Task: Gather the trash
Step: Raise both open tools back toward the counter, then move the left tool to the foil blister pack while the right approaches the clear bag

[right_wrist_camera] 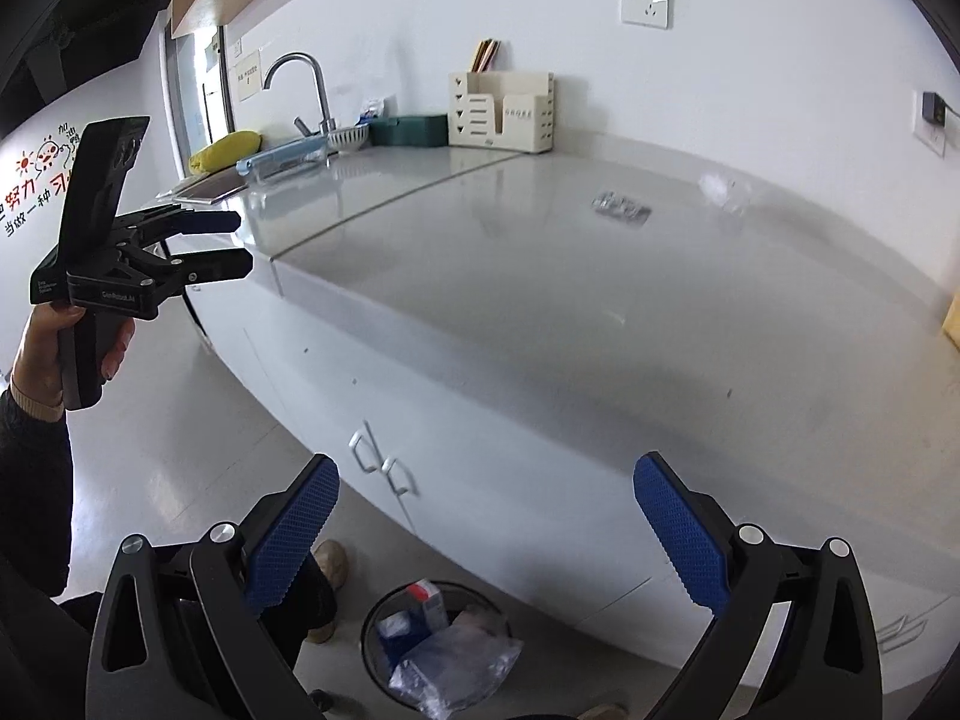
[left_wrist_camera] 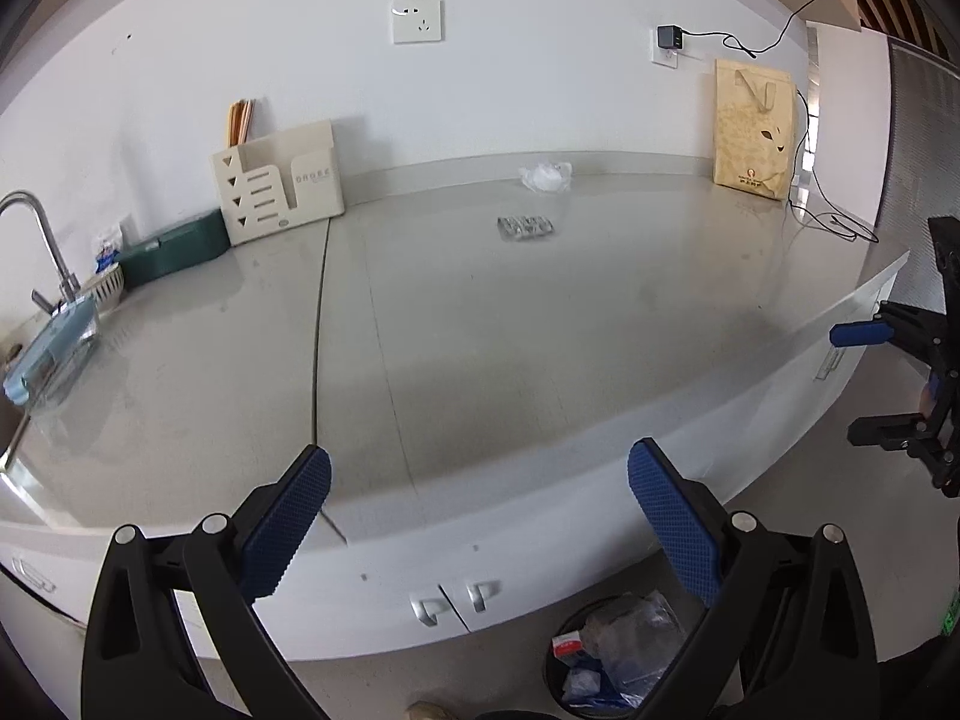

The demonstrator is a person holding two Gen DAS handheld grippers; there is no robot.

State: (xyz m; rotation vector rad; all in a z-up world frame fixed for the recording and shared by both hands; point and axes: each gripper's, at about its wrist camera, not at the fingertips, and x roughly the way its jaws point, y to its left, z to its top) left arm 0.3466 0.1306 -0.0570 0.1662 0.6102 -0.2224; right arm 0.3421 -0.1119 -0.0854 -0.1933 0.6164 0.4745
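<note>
Facing the counter (left_wrist_camera: 540,330), you hold both grippers off its front edge above the trash bin (right_wrist_camera: 438,648), which already holds wrappers. Left gripper (left_wrist_camera: 480,516) and right gripper (right_wrist_camera: 486,528): each spread wide, empty. The crumpled plastic wrap (left_wrist_camera: 546,177) and blister pack (left_wrist_camera: 525,228), long axis across the counter, lie well ahead near the wall, likely slightly nearer your right.

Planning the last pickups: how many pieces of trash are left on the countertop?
2: a blister pack mid-counter, and a crumpled clear plastic wrapper behind it near the wall. More could hide beyond view.
</note>
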